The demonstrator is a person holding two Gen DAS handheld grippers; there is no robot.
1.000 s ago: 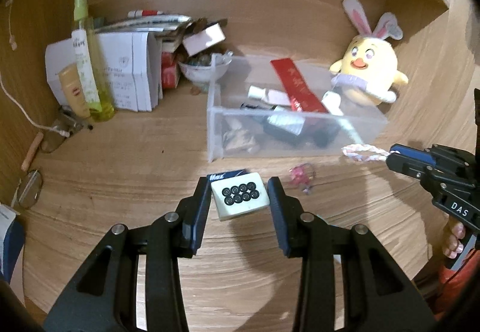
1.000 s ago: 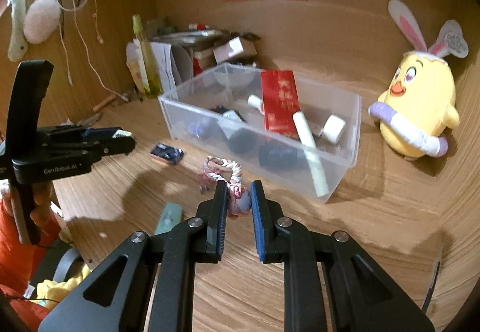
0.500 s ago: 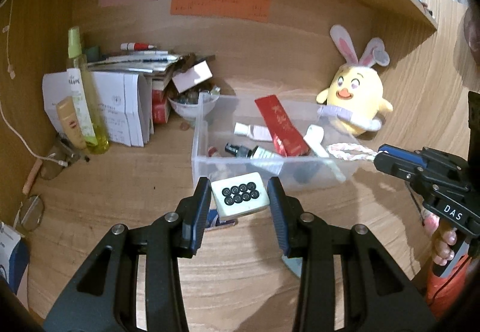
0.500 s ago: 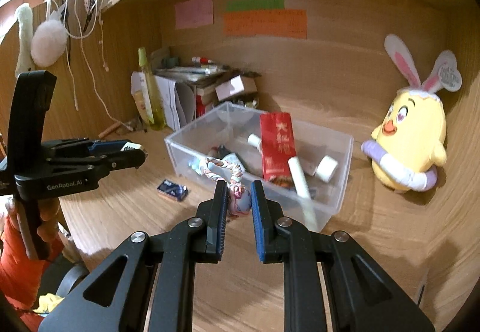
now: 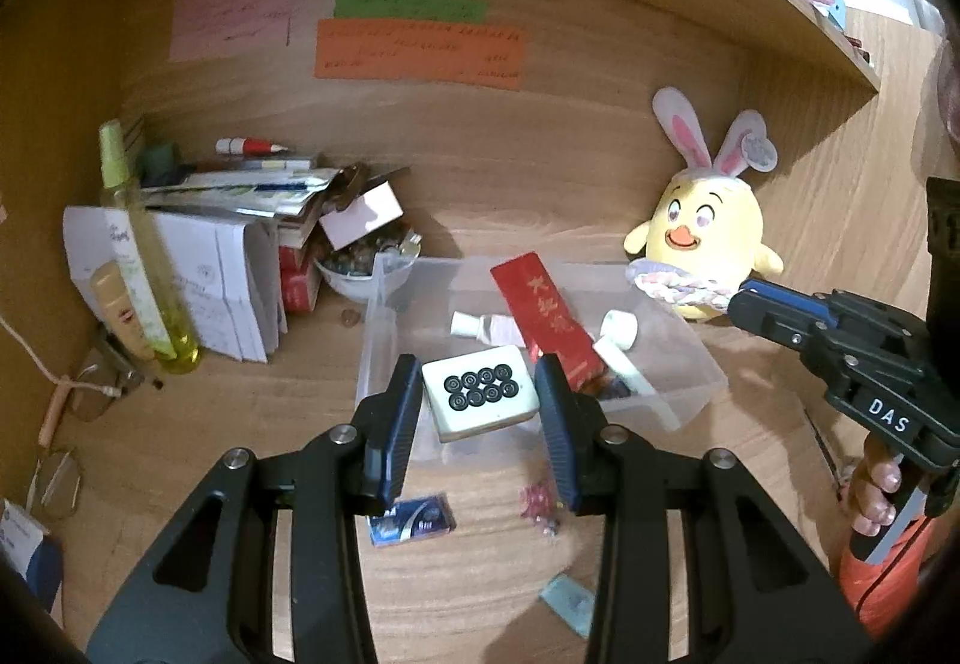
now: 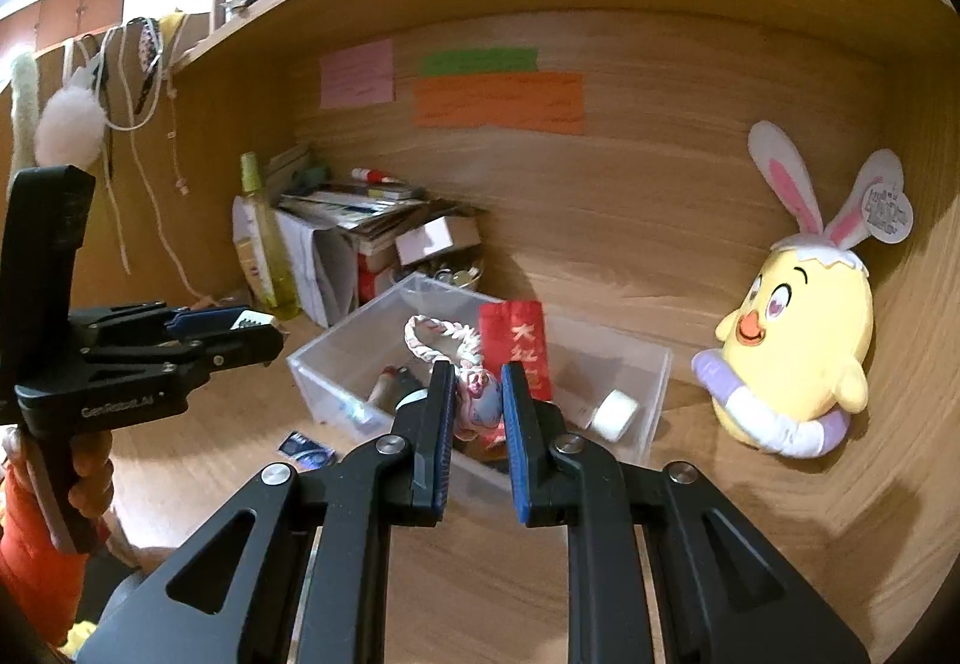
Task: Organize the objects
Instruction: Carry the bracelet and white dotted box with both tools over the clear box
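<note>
My left gripper (image 5: 477, 412) is shut on a white mahjong tile (image 5: 477, 398) with black circles, held above the near left part of the clear plastic bin (image 5: 690, 346). My right gripper (image 6: 474, 412) is shut on a pink-and-white braided charm (image 6: 477, 400), its loop (image 6: 441, 337) hanging over the bin (image 6: 657, 370). In the left wrist view the right gripper (image 5: 744, 304) holds the braid (image 5: 678, 289) by the bin's right end. The bin holds a red packet (image 5: 549, 313), a white tube and small bottles.
A yellow bunny-eared chick plush (image 5: 702, 238) stands right of the bin. Papers, boxes, a bowl and a yellow-green bottle (image 5: 141, 256) crowd the back left. On the desk lie a dark blue packet (image 5: 411, 520), a pink trinket (image 5: 540, 505) and a teal piece (image 5: 567, 604). Glasses (image 5: 57, 484) lie left.
Both grippers rose from the desk and moved forward over the bin, carrying the mahjong tile and the braided charm.
</note>
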